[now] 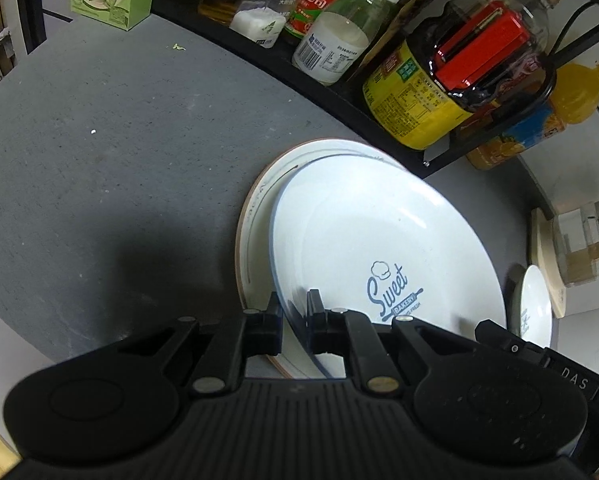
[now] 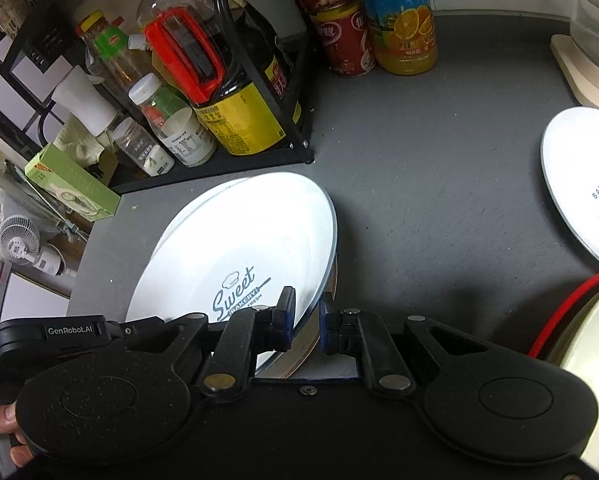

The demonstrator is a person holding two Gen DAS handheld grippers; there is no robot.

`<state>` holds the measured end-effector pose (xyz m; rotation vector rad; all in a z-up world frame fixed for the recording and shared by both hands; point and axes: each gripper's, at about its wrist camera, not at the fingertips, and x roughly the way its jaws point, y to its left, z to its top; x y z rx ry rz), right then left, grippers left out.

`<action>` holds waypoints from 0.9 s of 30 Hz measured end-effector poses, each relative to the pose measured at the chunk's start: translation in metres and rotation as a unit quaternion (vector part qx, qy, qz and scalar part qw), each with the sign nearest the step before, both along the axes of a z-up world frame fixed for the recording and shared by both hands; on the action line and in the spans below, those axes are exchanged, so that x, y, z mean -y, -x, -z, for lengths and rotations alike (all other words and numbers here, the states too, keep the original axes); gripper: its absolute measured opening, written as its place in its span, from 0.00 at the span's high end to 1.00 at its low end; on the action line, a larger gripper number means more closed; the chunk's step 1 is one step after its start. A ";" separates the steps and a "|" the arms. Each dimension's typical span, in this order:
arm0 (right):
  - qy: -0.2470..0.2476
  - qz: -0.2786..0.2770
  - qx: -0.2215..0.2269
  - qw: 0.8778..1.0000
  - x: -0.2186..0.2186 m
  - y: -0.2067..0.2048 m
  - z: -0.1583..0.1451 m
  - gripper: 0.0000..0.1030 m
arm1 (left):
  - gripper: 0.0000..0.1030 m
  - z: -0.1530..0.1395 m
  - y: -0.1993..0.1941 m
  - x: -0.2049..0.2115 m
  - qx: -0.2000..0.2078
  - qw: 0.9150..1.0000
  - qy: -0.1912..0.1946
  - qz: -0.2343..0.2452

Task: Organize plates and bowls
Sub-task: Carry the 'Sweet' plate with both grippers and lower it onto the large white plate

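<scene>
Grey, rough-textured counter (image 1: 99, 152) carries a white "Sweet Bakery" plate (image 1: 379, 248) lying on top of a larger plate with a brown rim (image 1: 255, 216), the upper one shifted toward 3 o'clock so a crescent of the lower shows at 9 o'clock. The left hand-held gripper (image 1: 295, 312) has its two fingers set on either side of the upper plate's near rim, pinching it. In the right wrist view the right hand-held gripper (image 2: 307, 316) straddles the same plate's edge at 5 o'clock, one finger over the white face, the other outside the rim with a visible gap; whether it grips cannot be told. A second bakery plate (image 2: 583, 184) lies well apart at 3 o'clock. A black wire rack (image 2: 259, 156) of bottles stands at 12 o'clock, just beyond the stack, with an orange juice bottle (image 2: 407, 20) beside it
</scene>
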<state>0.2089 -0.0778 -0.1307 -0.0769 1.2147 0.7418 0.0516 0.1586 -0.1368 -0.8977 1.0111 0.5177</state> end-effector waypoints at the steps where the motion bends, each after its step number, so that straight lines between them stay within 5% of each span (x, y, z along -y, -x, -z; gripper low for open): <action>1: 0.001 0.000 -0.001 1.000 0.000 0.000 0.001 0.89 | 0.91 0.000 0.000 0.000 -0.001 1.000 -0.002 0.002; 18: 0.010 0.014 -0.013 1.000 -0.001 -0.002 0.012 0.92 | 0.89 -0.012 -0.007 -0.012 -0.037 0.999 0.013 0.001; 27: 0.013 0.028 -0.025 0.999 0.001 -0.005 0.018 0.92 | 0.85 -0.025 -0.007 -0.030 -0.035 0.999 -0.024 -0.007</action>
